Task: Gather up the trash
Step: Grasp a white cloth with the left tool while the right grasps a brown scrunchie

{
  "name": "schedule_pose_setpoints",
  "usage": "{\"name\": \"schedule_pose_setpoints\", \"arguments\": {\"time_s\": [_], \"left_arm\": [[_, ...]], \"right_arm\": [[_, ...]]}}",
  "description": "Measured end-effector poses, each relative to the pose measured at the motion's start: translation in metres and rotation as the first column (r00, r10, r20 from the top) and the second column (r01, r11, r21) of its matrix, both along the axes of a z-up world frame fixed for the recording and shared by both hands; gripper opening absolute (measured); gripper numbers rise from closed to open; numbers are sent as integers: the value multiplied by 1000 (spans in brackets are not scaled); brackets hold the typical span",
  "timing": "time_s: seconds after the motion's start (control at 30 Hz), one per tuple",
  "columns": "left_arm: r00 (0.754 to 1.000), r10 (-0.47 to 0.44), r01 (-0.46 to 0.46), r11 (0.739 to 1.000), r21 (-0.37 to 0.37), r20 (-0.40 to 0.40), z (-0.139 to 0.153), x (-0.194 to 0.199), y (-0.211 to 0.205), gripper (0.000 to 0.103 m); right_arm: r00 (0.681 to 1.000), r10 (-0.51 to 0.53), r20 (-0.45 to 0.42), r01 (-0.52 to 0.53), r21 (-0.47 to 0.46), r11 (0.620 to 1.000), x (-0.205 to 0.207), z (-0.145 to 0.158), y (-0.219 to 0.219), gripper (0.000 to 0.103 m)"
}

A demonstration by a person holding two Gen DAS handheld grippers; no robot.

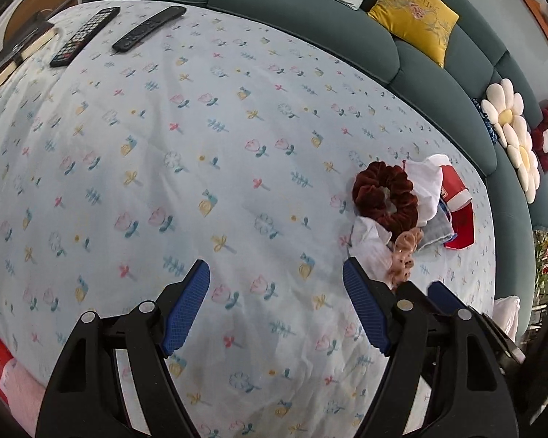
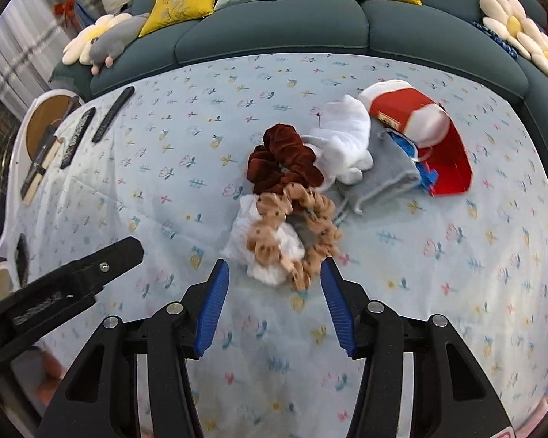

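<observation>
A small heap lies on the flowered tablecloth (image 2: 128,197): a dark red velvet scrunchie (image 2: 283,162), a tan dotted scrunchie (image 2: 303,233), crumpled white tissue (image 2: 270,255), a white cloth (image 2: 343,142), a grey cloth (image 2: 387,168) and a torn red carton (image 2: 431,135). My right gripper (image 2: 274,303) is open and empty, just short of the tissue and tan scrunchie. My left gripper (image 1: 276,306) is open and empty over bare cloth, left of the heap, which shows at the right of the left wrist view: red scrunchie (image 1: 383,193), tissue (image 1: 370,246), carton (image 1: 458,204).
Two black remotes (image 1: 86,34) (image 1: 148,27) and a book (image 1: 16,62) lie at the far left of the table. A green sofa (image 2: 274,29) with yellow cushions (image 2: 182,0) and flower pillows (image 1: 511,131) curves behind. A round wooden stool (image 2: 49,116) stands at left.
</observation>
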State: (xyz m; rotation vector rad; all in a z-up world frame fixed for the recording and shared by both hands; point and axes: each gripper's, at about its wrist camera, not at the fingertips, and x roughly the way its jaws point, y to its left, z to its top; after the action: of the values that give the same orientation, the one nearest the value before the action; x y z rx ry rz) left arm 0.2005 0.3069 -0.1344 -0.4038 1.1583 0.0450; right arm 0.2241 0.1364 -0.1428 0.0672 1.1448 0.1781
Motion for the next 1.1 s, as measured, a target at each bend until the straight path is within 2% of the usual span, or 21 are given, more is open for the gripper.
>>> {"name": "schedule_pose_setpoints", "arguments": {"time_s": [0.03,0.1,0.17,0.27,0.5,0.67,0.83,0.93,1.1], "left_arm": [[1000,-6,6,1000,-3,0,-1,3,-1,72],[1000,-17,17,1000,-11,0,-3,8,-6,71],[1000,-29,29,999,-18,-3,-5,13,-11,71],[999,-52,52,998,-35,-10,-10,19,-23,71],[993,-111,107,992,-72,-42,-28,31,-64,71],[990,-126,120,988,-96,-66,-39,35,-84,41],[988,-147,144,987,-70,-48,-33,29,-97,17],[987,-152,149,986,-70,-43,-26,24,-101,10],[988,-157,156,986,-61,-15,-6,12,-112,8]], "right_arm": [[1000,0,-6,0,-6,1000,3,-3,1,43],[1000,-2,-28,2,-5,1000,8,-11,-2,24],[999,-5,-43,6,16,1000,8,-16,-9,12],[999,-7,-40,8,34,999,1,-16,-18,4],[996,-83,-13,84,64,994,-16,-4,-54,4],[994,-111,-13,111,65,992,-25,2,-71,4],[991,-130,-10,130,73,989,-32,7,-82,4],[990,-139,4,138,88,987,-37,14,-88,4],[986,-163,41,157,114,981,-44,31,-102,4]]}}
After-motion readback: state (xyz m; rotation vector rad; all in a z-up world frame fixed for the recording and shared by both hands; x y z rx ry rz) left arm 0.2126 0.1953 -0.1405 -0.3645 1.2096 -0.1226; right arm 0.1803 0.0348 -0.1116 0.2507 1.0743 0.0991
